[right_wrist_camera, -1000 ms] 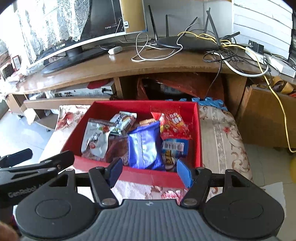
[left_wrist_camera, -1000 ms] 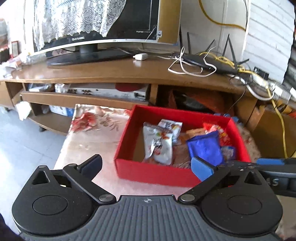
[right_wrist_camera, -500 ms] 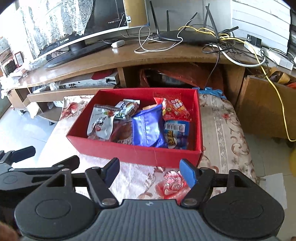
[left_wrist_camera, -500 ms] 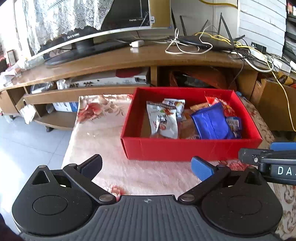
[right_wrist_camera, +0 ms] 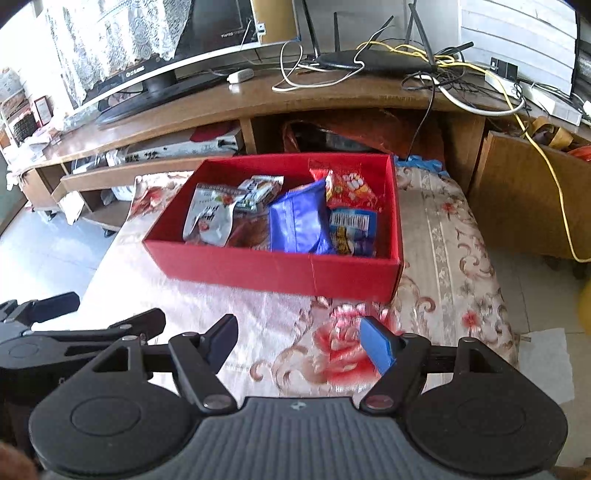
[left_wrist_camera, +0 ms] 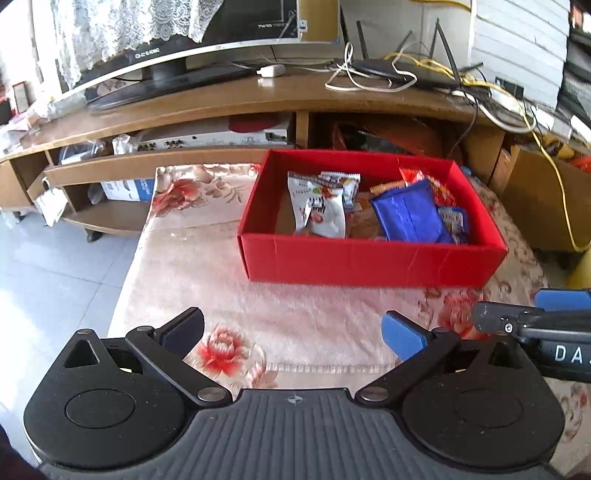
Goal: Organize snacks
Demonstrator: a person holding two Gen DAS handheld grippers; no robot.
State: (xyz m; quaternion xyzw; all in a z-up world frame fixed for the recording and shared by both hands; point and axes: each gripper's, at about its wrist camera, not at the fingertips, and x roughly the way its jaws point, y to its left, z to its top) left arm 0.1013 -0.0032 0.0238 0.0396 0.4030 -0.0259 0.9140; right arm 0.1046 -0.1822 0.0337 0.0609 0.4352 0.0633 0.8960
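Red box (left_wrist_camera: pixel 369 264) holds snack packets (blue bag (left_wrist_camera: pixel 408 216) upright, silver pouch (left_wrist_camera: pixel 321 208) beside).

Wooden TV stand (left_wrist_camera: pixel 221 99), monitor (left_wrist_camera: pixel 207 33), pale tiled floor (left_wrist_camera: pixel 55 266)

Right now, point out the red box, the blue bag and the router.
red box (left_wrist_camera: pixel 369 264), left wrist view, on its front wall.
blue bag (right_wrist_camera: pixel 297 221), right wrist view, on its middle.
router (right_wrist_camera: pixel 373 59), right wrist view, on its flat body.
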